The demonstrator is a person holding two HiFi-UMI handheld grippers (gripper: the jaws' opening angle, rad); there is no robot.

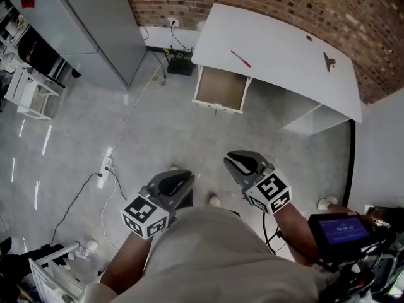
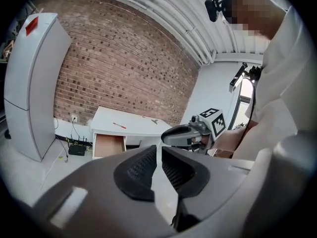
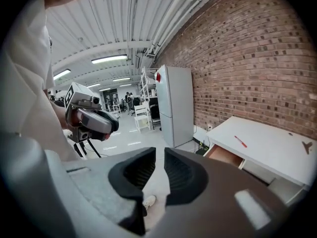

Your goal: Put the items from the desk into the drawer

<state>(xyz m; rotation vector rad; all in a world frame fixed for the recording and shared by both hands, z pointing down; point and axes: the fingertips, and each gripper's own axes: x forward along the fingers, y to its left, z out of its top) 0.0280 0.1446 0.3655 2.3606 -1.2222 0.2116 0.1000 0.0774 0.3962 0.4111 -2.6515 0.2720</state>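
A white desk (image 1: 284,49) stands far ahead against the brick wall. On its top lie a thin red tool (image 1: 240,59) and a small dark tool (image 1: 328,61). Under the desk's left end a drawer (image 1: 219,88) is pulled open and looks empty. Both grippers hang low in front of my body, well short of the desk. The left gripper (image 1: 183,179) is shut with nothing between its jaws. The right gripper (image 1: 233,161) is shut and empty too. The left gripper view shows the red tool (image 2: 119,126) and the drawer (image 2: 109,144) beyond the left gripper (image 2: 158,155).
A tall grey cabinet (image 1: 82,24) stands left of the desk. A black box (image 1: 180,65) and cables sit by the wall, and a power strip (image 1: 106,166) lies on the floor to my left. A device with a blue screen (image 1: 344,229) is at my right.
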